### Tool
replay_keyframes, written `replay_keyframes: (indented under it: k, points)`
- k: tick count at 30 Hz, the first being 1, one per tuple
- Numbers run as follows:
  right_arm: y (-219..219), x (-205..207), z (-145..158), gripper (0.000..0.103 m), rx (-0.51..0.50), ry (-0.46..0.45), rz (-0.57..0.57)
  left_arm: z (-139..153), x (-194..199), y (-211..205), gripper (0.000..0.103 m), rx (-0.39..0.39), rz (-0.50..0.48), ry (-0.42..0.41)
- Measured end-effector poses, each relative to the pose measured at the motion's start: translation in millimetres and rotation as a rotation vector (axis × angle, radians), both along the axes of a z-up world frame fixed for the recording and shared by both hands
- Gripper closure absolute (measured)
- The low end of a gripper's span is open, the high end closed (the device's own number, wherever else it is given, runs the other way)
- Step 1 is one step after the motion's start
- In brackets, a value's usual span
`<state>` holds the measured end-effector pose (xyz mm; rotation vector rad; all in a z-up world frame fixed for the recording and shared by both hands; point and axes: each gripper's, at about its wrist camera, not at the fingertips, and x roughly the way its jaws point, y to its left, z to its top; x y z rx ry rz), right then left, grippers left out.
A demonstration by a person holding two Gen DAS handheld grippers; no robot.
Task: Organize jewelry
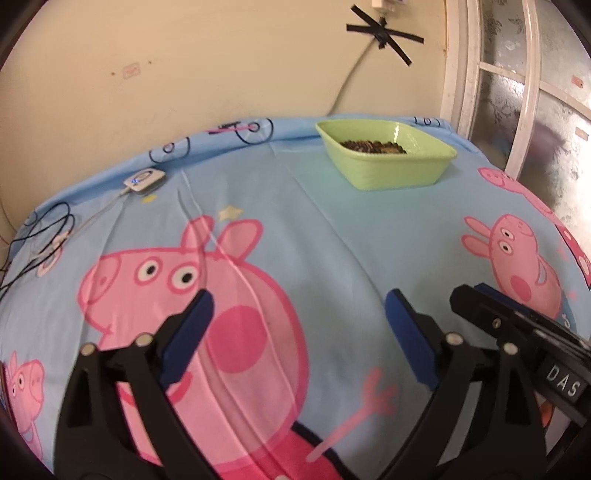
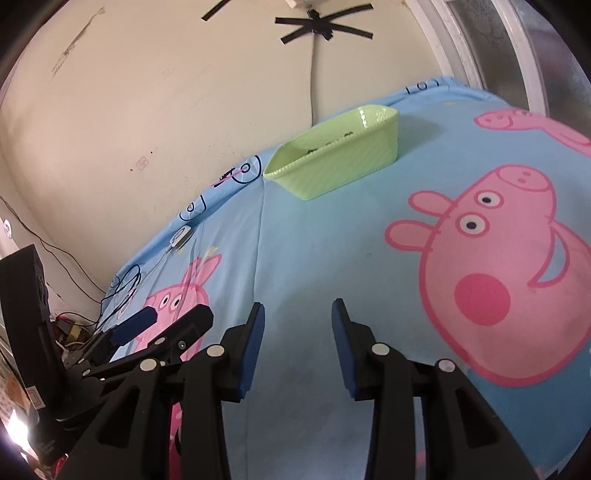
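Note:
A light green plastic basket stands at the far side of the blue cartoon-pig sheet, near the wall. A dark heap of jewelry lies in its bottom. In the right wrist view the basket is tilted in frame, and only a few dark bits of jewelry peek over its rim. My left gripper is open wide above the sheet with nothing between its blue pads. My right gripper stands open with a narrower gap, also empty. Both hover well short of the basket, side by side.
A small white device with a blue light and a white cable lies at the sheet's far left. Black wires trail over the left edge. A white window frame borders the right side. A cable is taped to the wall.

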<state>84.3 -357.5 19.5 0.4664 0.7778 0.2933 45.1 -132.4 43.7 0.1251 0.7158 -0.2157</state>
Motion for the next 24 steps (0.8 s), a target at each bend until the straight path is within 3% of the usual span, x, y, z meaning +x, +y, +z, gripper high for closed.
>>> replay_keyframes:
  k: [5, 24]
  points:
    - [2.0, -2.8, -0.7, 0.090, -0.005, 0.005, -0.009, 0.0, -0.6, -1.3, 0.006, 0.039, 0.027, -0.013]
    - [6.1, -4.5, -0.3, 0.090, -0.022, -0.010, 0.001, -0.8, -1.3, 1.4, 0.006, 0.030, 0.032, -0.013]
